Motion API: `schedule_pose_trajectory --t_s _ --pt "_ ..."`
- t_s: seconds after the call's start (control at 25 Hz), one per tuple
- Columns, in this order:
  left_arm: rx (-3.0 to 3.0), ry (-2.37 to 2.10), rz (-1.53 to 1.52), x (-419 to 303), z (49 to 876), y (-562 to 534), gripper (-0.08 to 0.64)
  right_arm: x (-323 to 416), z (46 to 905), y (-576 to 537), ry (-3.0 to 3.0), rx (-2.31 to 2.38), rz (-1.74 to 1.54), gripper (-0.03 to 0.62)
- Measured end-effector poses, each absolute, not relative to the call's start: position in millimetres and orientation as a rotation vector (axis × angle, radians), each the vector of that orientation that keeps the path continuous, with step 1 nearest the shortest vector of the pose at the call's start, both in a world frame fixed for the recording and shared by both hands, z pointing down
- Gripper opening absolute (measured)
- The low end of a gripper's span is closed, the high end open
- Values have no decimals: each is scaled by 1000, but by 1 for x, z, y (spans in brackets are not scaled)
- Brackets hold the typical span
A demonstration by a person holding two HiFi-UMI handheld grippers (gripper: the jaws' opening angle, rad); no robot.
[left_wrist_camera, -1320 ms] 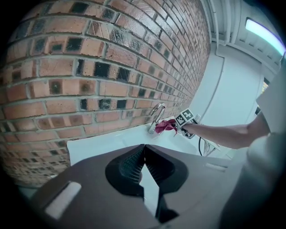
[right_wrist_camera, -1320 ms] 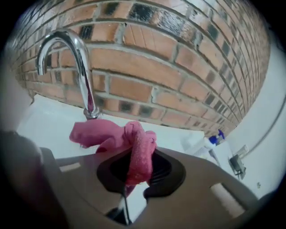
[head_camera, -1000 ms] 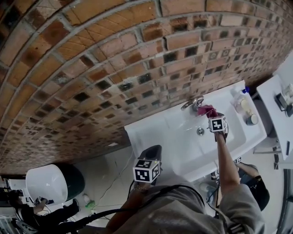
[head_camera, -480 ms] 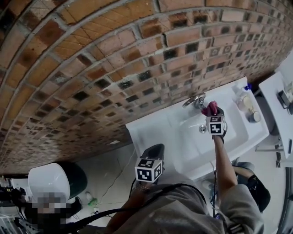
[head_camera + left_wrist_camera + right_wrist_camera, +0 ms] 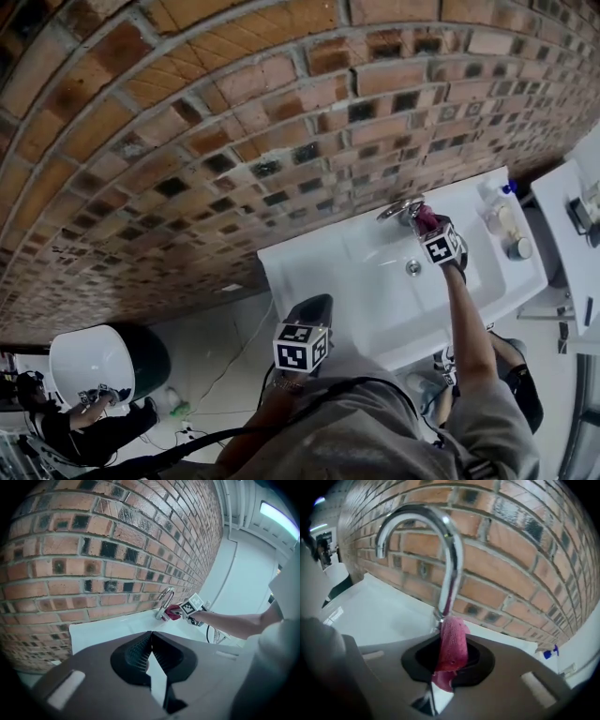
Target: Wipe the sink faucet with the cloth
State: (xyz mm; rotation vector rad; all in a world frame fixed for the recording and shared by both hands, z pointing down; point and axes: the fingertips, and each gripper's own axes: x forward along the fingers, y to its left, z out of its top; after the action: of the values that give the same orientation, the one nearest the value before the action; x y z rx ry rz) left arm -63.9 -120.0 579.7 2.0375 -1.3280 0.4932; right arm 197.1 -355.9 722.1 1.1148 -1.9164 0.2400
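Having edged up from the basin [image 5: 361, 281], the right gripper [image 5: 449, 666] is pressing its clamped red cloth [image 5: 453, 641] against the faucet stem [image 5: 453, 569] at 12 o'clock, so wiping is likely beginning. The left gripper [image 5: 151, 651] is idling, jaws together.

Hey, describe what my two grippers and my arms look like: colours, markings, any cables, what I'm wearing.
The left gripper and right gripper are both dark grey, with a black hollow round the jaws. Each carries a white cube, the left cube and the right cube, printed with black square markers. A black cable loops across your front. The sleeve is short and grey-beige.
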Motion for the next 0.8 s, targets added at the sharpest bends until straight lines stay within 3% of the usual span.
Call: schedule_pose_trajectory --t_s 0.52,0.8 --pt "2019 -1346 479 -69 582 -119 17 164 715 -318 -2085 1247 599 46" --pt "2064 -1304 476 -50 576 -118 17 149 666 -350 -2164 1359 507 48"
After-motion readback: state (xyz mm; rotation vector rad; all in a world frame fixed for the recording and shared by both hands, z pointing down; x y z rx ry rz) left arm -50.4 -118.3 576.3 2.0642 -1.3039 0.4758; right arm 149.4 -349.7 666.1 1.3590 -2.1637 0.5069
